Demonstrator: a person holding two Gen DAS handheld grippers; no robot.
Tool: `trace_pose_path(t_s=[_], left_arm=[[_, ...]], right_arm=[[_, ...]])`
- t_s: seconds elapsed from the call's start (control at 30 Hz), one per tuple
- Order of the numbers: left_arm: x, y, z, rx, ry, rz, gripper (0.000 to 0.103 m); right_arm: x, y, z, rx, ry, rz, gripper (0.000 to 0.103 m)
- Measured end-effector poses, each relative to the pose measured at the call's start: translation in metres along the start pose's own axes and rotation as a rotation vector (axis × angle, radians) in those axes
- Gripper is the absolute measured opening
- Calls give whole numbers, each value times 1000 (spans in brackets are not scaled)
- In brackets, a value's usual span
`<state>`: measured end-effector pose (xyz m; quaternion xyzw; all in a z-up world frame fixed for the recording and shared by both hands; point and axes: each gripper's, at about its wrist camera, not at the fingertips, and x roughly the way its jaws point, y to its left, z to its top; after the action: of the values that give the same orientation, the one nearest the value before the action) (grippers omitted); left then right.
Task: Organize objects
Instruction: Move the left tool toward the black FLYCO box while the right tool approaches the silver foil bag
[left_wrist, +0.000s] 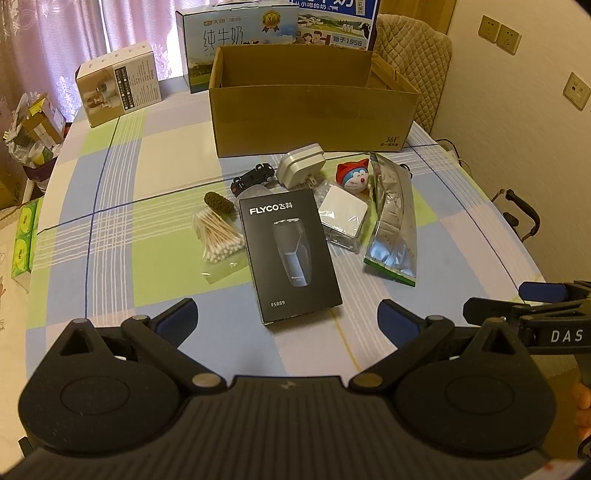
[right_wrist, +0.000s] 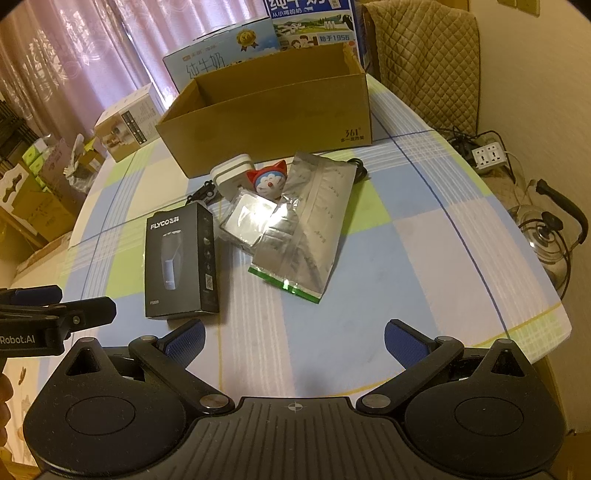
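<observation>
An empty brown cardboard box (left_wrist: 310, 114) (right_wrist: 273, 122) stands open at the back of the table. In front of it lie a black shaver box (left_wrist: 290, 254) (right_wrist: 181, 258), a bag of cotton swabs (left_wrist: 219, 240), a toy car (left_wrist: 255, 177), a white plug adapter (left_wrist: 301, 166) (right_wrist: 232, 173), a cat figure in a red hat (left_wrist: 354, 177) (right_wrist: 267, 182), a white pad in clear wrap (left_wrist: 343, 216) (right_wrist: 247, 221) and a silver pouch (left_wrist: 393, 221) (right_wrist: 310, 225). My left gripper (left_wrist: 288, 321) is open just short of the shaver box. My right gripper (right_wrist: 295, 341) is open over bare cloth, nothing between its fingers.
Milk cartons (left_wrist: 236, 40) (right_wrist: 221, 51) and a small product box (left_wrist: 120, 83) (right_wrist: 127, 122) stand behind and left of the cardboard box. A padded chair (left_wrist: 413, 55) is at the back right. A glass kettle (right_wrist: 546, 236) and a power strip (right_wrist: 489, 153) sit off the table's right edge.
</observation>
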<state>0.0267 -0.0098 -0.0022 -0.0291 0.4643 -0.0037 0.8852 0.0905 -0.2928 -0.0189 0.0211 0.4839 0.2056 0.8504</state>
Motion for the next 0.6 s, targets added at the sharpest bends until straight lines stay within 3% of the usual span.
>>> trace_pose_path(t_s=[0.6], left_arm=[[11, -2, 13, -25, 31, 18, 102]], right_arm=[[13, -9, 15, -6, 18, 17, 101]])
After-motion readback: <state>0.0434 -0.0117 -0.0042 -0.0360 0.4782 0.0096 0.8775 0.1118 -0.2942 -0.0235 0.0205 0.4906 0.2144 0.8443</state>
